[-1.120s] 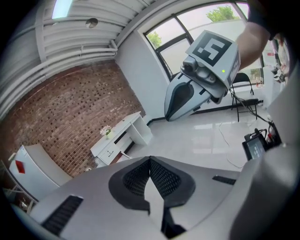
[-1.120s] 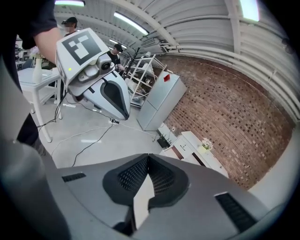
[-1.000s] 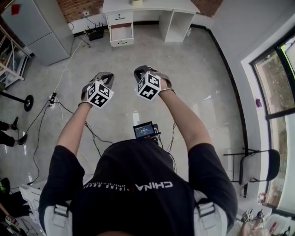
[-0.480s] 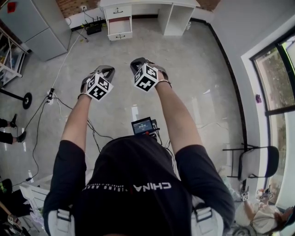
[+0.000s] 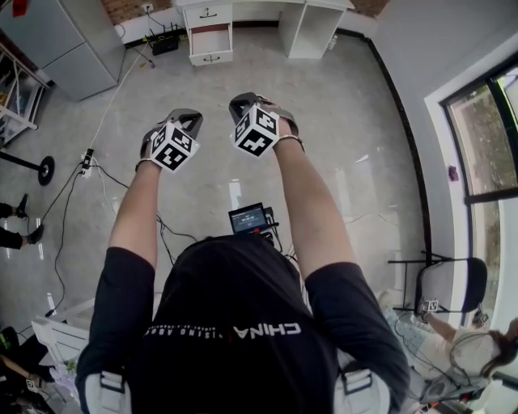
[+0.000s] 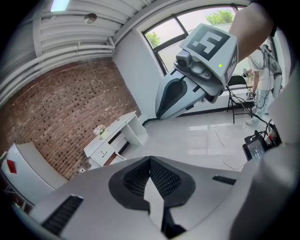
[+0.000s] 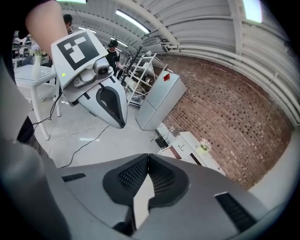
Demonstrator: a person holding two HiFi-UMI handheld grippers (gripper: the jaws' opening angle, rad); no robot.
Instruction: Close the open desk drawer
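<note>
The white desk (image 5: 267, 6) stands far off against the brick wall at the top of the head view. In its drawer unit the middle drawer (image 5: 210, 38) is pulled open and shows a reddish inside. My left gripper (image 5: 186, 120) and right gripper (image 5: 242, 103) are held out side by side over bare floor, well short of the desk. Both are shut with nothing between them. In the left gripper view the shut jaws (image 6: 150, 160) point toward the desk (image 6: 116, 135). From the right gripper view the shut jaws (image 7: 148, 158) sit below the desk (image 7: 199, 154) and open drawer (image 7: 170, 151).
A grey cabinet (image 5: 69, 40) stands left of the desk and a white shelf rack (image 5: 12, 97) further left. Cables and a power strip (image 5: 87, 160) trail over the floor at left. A folding chair (image 5: 449, 285) and a person (image 5: 461, 348) are at lower right, by the window wall.
The desk has slid toward the top edge of the head view. Both grippers stay shut and side by side, sitting slightly higher in the frame.
</note>
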